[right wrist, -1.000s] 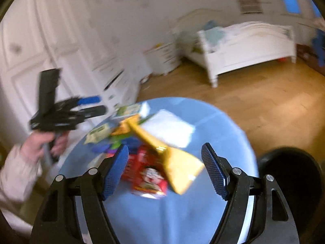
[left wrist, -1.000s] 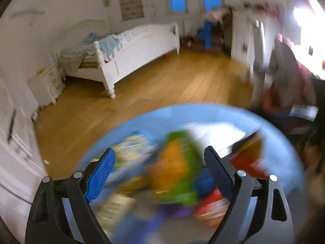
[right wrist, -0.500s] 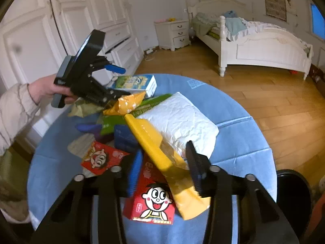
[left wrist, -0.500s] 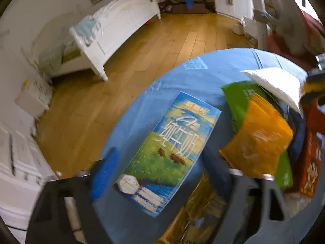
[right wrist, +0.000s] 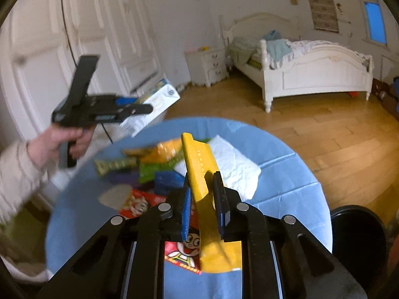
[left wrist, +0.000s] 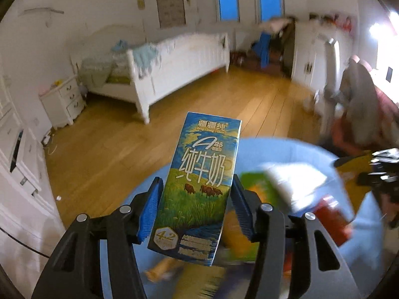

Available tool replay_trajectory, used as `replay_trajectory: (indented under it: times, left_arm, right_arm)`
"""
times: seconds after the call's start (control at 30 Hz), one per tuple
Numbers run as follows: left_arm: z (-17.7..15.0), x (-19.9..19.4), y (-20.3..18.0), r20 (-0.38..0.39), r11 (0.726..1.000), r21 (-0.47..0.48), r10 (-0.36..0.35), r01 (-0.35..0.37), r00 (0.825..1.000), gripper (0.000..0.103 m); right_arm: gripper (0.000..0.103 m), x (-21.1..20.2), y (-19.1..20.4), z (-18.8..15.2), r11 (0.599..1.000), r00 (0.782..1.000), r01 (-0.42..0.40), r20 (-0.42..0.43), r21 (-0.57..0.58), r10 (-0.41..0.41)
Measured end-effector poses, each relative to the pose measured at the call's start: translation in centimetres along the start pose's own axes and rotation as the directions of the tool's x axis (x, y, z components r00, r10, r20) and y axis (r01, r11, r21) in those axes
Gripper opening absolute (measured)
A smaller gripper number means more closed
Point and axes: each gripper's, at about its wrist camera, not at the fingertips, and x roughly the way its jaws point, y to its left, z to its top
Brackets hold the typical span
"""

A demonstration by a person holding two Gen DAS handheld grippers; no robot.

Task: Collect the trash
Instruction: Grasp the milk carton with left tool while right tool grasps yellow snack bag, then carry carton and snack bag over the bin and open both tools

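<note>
The left gripper (left wrist: 197, 206) now clamps a milk carton (left wrist: 199, 186) between its blue pads; the jaws have just been closing and stand half-wide on the box. Half a second ago the carton lay flat on the round blue table (left wrist: 261, 149); now it is lifted clear, upright and tilted slightly toward one o'clock, with the wooden floor (left wrist: 112, 149) and the white bed (left wrist: 174, 59) behind it. From the right wrist view the same carton (right wrist: 154, 102) shows at ten o'clock, held in the air by the left gripper (right wrist: 139, 106) above the table's far left edge, with the person's hand (right wrist: 59, 142) on the handle.

The right gripper (right wrist: 202, 194) has narrowed to a tight pinch on a yellow wrapper (right wrist: 199, 174), which a second ago lay loose between wide jaws. The wrapper stands up from the pads toward twelve o'clock. The rest of the litter lies on the table: a white packet (right wrist: 234, 167), a green wrapper (right wrist: 154, 169) and a red snack bag (right wrist: 139, 204). A black bin (right wrist: 356, 236) sits at four o'clock beside the table.
</note>
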Motion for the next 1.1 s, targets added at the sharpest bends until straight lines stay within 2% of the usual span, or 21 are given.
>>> replay_trajectory:
  times: [0.07, 0.17, 0.3, 0.37, 0.47, 0.5, 0.53, 0.57, 0.6, 0.67, 0.73, 0.8, 0.83, 0.9, 1.0, 1.1]
  left_arm:
    - [0.3, -1.6, -1.9, 0.033, 1.000, -0.019, -0.022, 0.023, 0.999, 0.054]
    - [1.0, -3.5, -5.9, 0.079, 0.993, -0.051, -0.100, 0.104, 0.992, 0.053]
    - [1.7, -3.5, -10.9, 0.094, 0.980, -0.056, -0.186, 0.192, 0.978, 0.053]
    - [2.3, -2.8, -13.3, 0.099, 0.980, -0.028, -0.194, 0.198, 0.976, 0.053]
    - [2.3, -1.8, -15.1, 0.086, 0.971, -0.056, -0.226, 0.231, 0.970, 0.053]
    - [2.4, -1.4, -15.3, 0.087, 0.968, -0.081, -0.229, 0.236, 0.970, 0.053]
    - [2.3, -1.3, -15.4, 0.087, 0.966, -0.099, -0.231, 0.239, 0.969, 0.053]
    - [2.2, -1.2, -15.4, 0.085, 0.963, -0.121, -0.230, 0.239, 0.969, 0.053]
    - [2.0, -1.2, -15.2, 0.082, 0.962, -0.138, -0.226, 0.236, 0.971, 0.053]
    - [1.5, -1.4, -15.5, 0.073, 0.962, -0.163, -0.208, 0.218, 0.975, 0.053]
    - [0.8, -1.7, -15.3, 0.059, 0.964, -0.182, -0.188, 0.196, 0.980, 0.053]
    - [0.3, -1.8, -15.0, 0.045, 0.966, -0.190, -0.172, 0.177, 0.984, 0.053]
    - [0.0, -1.9, -14.9, 0.038, 0.969, -0.186, -0.159, 0.163, 0.987, 0.053]
    - [-0.4, -2.2, -14.6, 0.031, 0.972, -0.184, -0.144, 0.147, 0.989, 0.053]
    - [-0.8, -2.2, -14.3, 0.027, 0.966, -0.207, -0.152, 0.155, 0.988, 0.053]
    - [-0.3, -1.9, -14.7, 0.035, 0.959, -0.217, -0.181, 0.185, 0.983, 0.053]
  right_arm:
    - [0.016, -1.6, -0.4, 0.2, 0.999, 0.999, -0.022, 0.049, 0.034, 0.020]
    - [0.016, -4.2, -1.3, 0.4, 0.996, 0.992, -0.046, 0.124, 0.077, 0.036]
    - [0.016, -7.6, -3.7, -0.1, 0.987, 0.981, -0.059, 0.194, 0.151, 0.029]
    - [0.016, -8.1, -5.0, -0.6, 0.983, 0.984, -0.055, 0.177, 0.175, 0.024]
    - [0.018, -7.9, -7.1, -1.6, 0.976, 0.993, -0.025, 0.117, 0.218, -0.001]
    - [0.040, -7.2, -7.6, -1.8, 0.974, 0.997, -0.017, 0.080, 0.225, -0.001]
    - [0.057, -6.2, -8.1, -2.1, 0.972, 0.999, 0.012, 0.031, 0.234, -0.019]
    - [0.081, -5.3, -8.3, -2.2, 0.972, 1.000, 0.018, 0.009, 0.234, -0.021]
    - [0.081, -4.2, -8.4, -2.2, 0.977, 1.000, 0.006, -0.022, 0.213, -0.001]
    - [0.081, -1.8, -7.4, -2.3, 0.988, 0.994, 0.069, -0.091, 0.138, -0.056]
    - [0.072, 1.1, -6.8, -2.5, 0.989, 0.976, 0.135, -0.182, 0.058, -0.122]
    - [0.046, 3.7, -6.9, -3.0, 0.988, 0.955, 0.148, -0.265, 0.032, -0.135]
    - [0.046, 4.2, -6.9, -3.3, 0.988, 0.950, 0.154, -0.278, 0.026, -0.141]
    - [0.041, 3.9, -7.0, -3.7, 0.989, 0.958, 0.142, -0.257, 0.046, -0.126]
    - [0.039, 1.6, -8.3, -4.0, 0.985, 0.983, 0.077, -0.176, 0.151, -0.050]
    - [0.039, -2.3, -9.4, -3.7, 0.972, 0.999, 0.026, -0.045, 0.232, -0.016]
